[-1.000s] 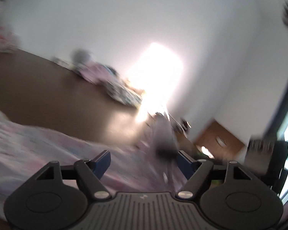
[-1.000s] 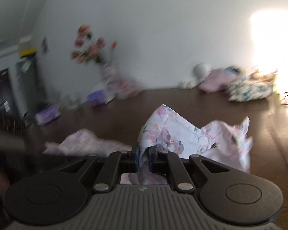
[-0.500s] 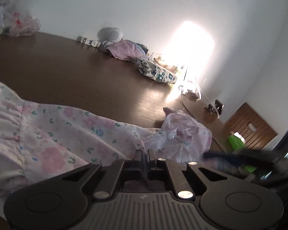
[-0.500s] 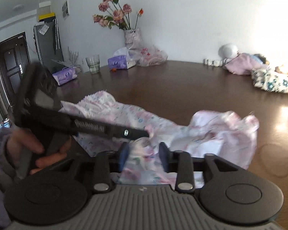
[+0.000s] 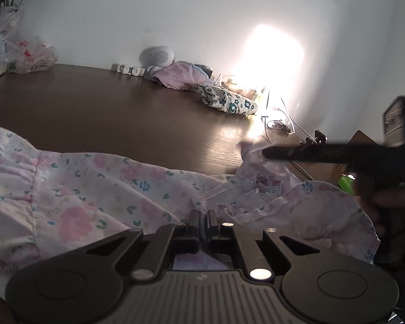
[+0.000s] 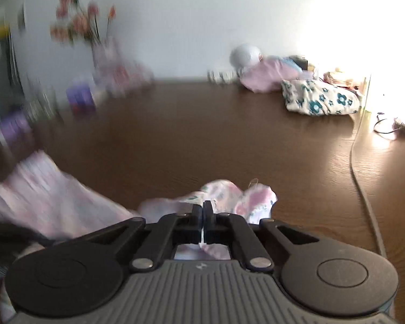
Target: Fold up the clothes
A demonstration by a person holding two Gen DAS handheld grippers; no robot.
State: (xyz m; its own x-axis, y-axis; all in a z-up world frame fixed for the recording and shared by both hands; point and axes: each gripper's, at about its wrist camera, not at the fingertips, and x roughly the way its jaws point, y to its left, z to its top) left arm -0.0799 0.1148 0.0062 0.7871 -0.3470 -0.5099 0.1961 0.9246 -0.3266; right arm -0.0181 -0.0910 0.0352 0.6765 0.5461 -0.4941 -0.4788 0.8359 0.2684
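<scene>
A pale pink floral garment lies spread on the dark wooden table. My left gripper is shut on a fold of this garment near its bunched ruffled end. The right gripper shows in the left wrist view as a dark bar reaching in from the right over the ruffles. In the right wrist view my right gripper is shut on another bunched edge of the garment, low over the table. The rest of the cloth trails off blurred to the left.
A blue-flowered cloth bundle and a pink bundle lie at the table's far side by a round white speaker. Cables run along the right. A flower vase, plastic bags and purple boxes stand at the far left.
The right gripper has closed on the garment's bunched edge after being open half a second ago. The left gripper closed on the cloth a second ago and still holds it.
</scene>
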